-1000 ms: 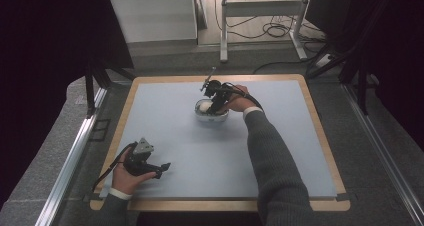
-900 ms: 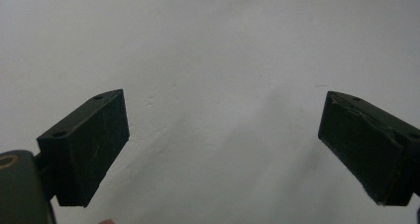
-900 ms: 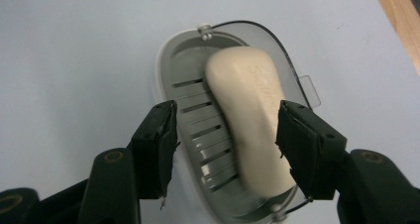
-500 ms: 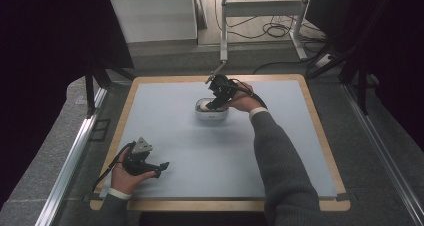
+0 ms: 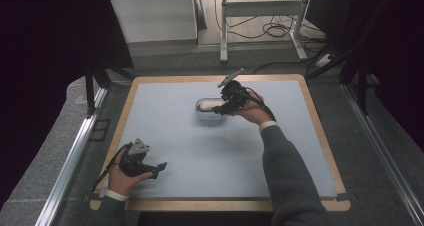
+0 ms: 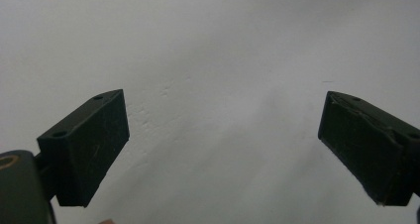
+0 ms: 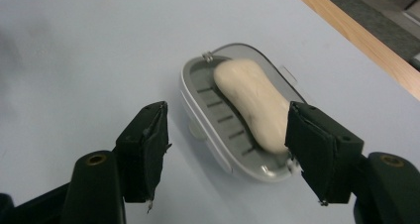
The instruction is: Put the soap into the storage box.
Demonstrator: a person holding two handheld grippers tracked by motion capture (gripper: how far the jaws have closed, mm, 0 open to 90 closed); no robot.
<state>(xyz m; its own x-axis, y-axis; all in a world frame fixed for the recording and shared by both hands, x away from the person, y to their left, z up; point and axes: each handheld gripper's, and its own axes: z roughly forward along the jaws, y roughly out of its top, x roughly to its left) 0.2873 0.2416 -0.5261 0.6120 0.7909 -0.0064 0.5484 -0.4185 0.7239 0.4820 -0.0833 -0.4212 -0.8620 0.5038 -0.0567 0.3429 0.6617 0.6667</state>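
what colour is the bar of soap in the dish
Cream, an off-white. The soap shows best in the right gripper view, lying in the grey ridged dish.

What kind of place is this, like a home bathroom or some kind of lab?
Probably a lab or recording workspace, not a bathroom: a pale blue mat on a wood-edged table, loose black cables on the floor behind it, and a cream soap bar in a grey dish.
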